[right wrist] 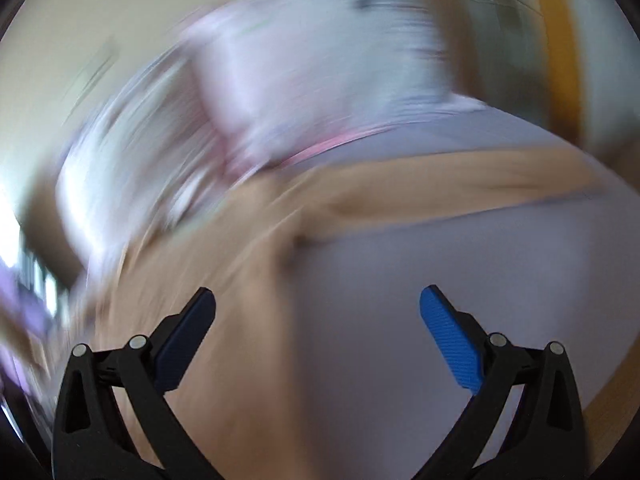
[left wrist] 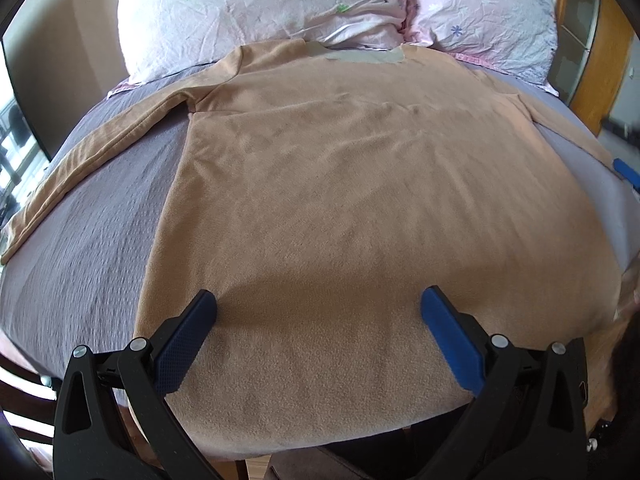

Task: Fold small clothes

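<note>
A tan long-sleeved fleece top lies spread flat on the grey bed sheet, collar toward the pillows, its left sleeve stretched out to the left. My left gripper is open and empty, hovering over the top's hem near the bed's front edge. My right gripper is open and empty; its view is heavily blurred and shows the top's right sleeve and right side on the sheet. A blue fingertip of the right gripper shows at the right edge of the left wrist view.
Two pale floral pillows lie at the head of the bed. A wooden door frame stands at the right. A dark chair sits at the lower left beside the bed's front edge.
</note>
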